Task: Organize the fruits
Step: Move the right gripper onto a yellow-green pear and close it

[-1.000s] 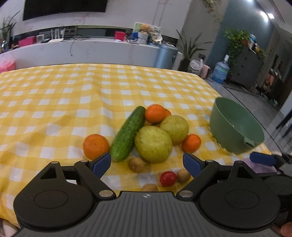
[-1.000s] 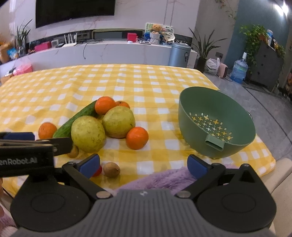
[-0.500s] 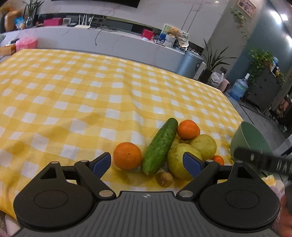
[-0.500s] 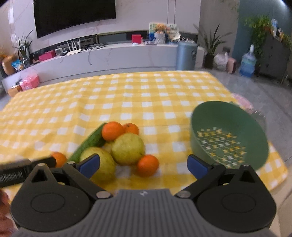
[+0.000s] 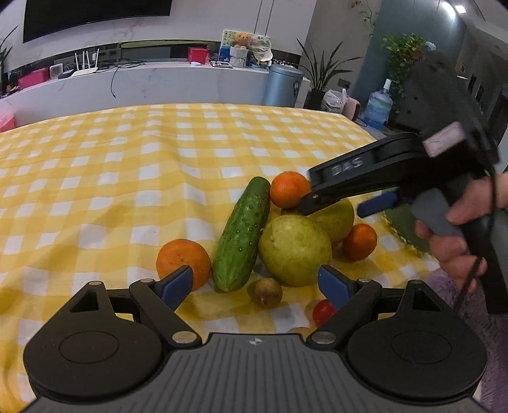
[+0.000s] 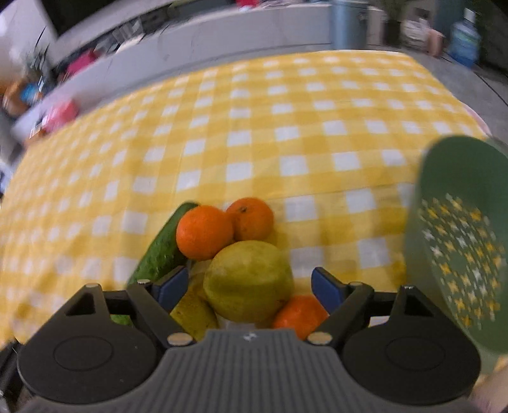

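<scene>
1. Left wrist view alone shows a small red cherry tomato [image 5: 323,311], a small brown kiwi-like fruit [image 5: 265,292] and the person's right hand [image 5: 457,235] on the tool's grip.
2. Right wrist view, blurred, shows the green perforated plastic bowl [image 6: 460,241] just right of the fruit pile.
3. Left gripper [image 5: 255,282]: fingers spread, empty, low before the long green cucumber [image 5: 243,233].
4. Right gripper [image 6: 249,282]: spread, apparently poised over the yellow-green round pear [image 6: 247,281], contact unclear.

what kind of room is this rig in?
Most likely a home living room: a large dark wall-mounted TV above a long white media console, leafy potted houseplants, and a table under a yellow-and-white checked tablecloth.
</scene>
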`<state>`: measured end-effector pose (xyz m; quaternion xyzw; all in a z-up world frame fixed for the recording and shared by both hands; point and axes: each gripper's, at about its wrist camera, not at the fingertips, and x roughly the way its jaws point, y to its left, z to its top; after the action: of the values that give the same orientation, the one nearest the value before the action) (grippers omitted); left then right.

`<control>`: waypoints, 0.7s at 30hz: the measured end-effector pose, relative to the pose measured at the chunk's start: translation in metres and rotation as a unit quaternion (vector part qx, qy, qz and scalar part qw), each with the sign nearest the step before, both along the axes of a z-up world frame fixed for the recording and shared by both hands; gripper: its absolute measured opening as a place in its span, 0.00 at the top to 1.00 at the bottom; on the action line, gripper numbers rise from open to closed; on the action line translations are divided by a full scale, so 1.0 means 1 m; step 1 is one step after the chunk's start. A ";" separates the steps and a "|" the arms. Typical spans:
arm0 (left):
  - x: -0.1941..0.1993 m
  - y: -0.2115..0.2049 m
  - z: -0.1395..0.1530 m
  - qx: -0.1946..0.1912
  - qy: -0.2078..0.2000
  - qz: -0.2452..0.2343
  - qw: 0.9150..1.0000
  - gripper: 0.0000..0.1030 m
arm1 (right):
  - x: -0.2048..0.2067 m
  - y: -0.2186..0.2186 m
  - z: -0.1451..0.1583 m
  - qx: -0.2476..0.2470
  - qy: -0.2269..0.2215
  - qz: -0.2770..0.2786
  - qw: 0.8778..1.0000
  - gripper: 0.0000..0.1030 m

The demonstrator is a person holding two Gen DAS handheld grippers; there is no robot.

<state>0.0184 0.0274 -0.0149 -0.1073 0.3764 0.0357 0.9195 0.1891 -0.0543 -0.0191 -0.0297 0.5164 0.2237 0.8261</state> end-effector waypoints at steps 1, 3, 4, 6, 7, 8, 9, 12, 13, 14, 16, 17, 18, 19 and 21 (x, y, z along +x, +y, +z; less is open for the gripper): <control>0.000 0.001 -0.001 0.000 0.004 0.000 1.000 0.00 | 0.004 0.005 -0.003 -0.008 -0.001 0.011 1.000 0.21; 0.002 0.002 -0.004 -0.004 0.012 0.000 1.000 0.00 | 0.008 0.013 -0.008 -0.024 -0.004 0.024 0.999 0.27; 0.002 0.002 -0.005 -0.005 0.015 0.001 1.000 0.00 | 0.010 0.015 -0.010 -0.031 -0.001 0.028 0.999 0.29; 0.003 0.004 -0.007 -0.006 0.019 0.003 1.000 0.00 | 0.012 0.016 -0.014 -0.028 0.011 0.028 0.999 0.30; 0.003 0.004 -0.007 -0.006 0.020 0.003 1.000 0.00 | 0.012 0.016 -0.014 -0.026 0.013 0.026 0.999 0.30; 0.003 0.004 -0.007 -0.005 0.020 0.003 1.000 0.00 | 0.011 0.015 -0.015 -0.025 0.014 0.025 0.999 0.30; 0.003 0.004 -0.007 -0.005 0.020 0.002 1.000 0.00 | 0.011 0.016 -0.015 -0.024 0.015 0.026 0.999 0.30; 0.003 0.002 -0.008 -0.002 0.015 -0.007 1.000 0.00 | 0.013 0.015 -0.018 -0.021 0.019 0.022 0.999 0.31; 0.002 0.000 -0.007 0.000 0.010 -0.012 1.000 0.00 | 0.014 0.015 -0.019 -0.016 0.023 0.019 0.999 0.33; 0.001 -0.001 -0.007 0.001 0.005 -0.018 1.000 0.00 | 0.017 0.010 -0.021 -0.005 0.032 0.013 0.999 0.34; -0.002 -0.007 -0.006 0.006 -0.019 -0.035 0.999 0.00 | 0.018 0.006 -0.024 0.008 0.041 -0.003 0.999 0.34; -0.002 -0.011 -0.006 0.016 -0.030 -0.044 0.998 0.00 | 0.017 0.006 -0.025 0.011 0.039 -0.005 0.999 0.34; -0.003 -0.017 -0.006 0.029 -0.038 -0.057 0.997 0.00 | 0.016 0.006 -0.025 0.011 0.035 -0.005 0.999 0.34; -0.002 -0.023 -0.006 0.044 -0.045 -0.074 0.995 0.00 | 0.014 0.006 -0.025 0.011 0.030 -0.004 0.999 0.34; -0.001 -0.033 -0.008 0.063 -0.055 -0.096 0.992 0.00 | 0.010 0.007 -0.025 0.013 0.021 -0.002 1.000 0.34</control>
<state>0.0177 -0.0056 -0.0226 -0.0142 0.3311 -0.0354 0.9428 0.1994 -0.0477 -0.0444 -0.0132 0.5308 0.2289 0.8159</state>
